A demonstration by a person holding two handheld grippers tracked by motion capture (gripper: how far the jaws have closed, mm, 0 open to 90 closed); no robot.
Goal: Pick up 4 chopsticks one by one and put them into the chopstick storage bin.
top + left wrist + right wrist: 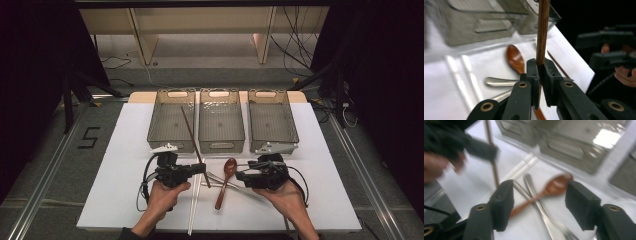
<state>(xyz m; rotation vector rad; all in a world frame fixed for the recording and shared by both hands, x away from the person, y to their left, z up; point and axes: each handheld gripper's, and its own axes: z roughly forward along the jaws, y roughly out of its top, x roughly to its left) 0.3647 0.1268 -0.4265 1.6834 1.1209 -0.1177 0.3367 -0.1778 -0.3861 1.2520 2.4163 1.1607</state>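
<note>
Step in hand looks like sorting cutlery into the bins: left gripper has the dark brown wooden chopstick and, my read, it goes into one of the three clear grey plastic bins past the fingertips. To do it well: hold the clamp firm, since the stick is pinched near its lower end and most of its length stands beyond the pads, so it'll lever easily; lift the far tip over the bin rim before lowering, then release low. Left jaws are shut tight on the stick, pads pressing it from both sides, stick running straight up out of the fingertips. Right gripper has its jaws spread wide with nothing between the pads; the reddish-brown wooden spoon and two crossed steel utensil handles lie on the white tabletop just beyond its fingertips, untouched. Keep right clear of the stick's swing.
</note>
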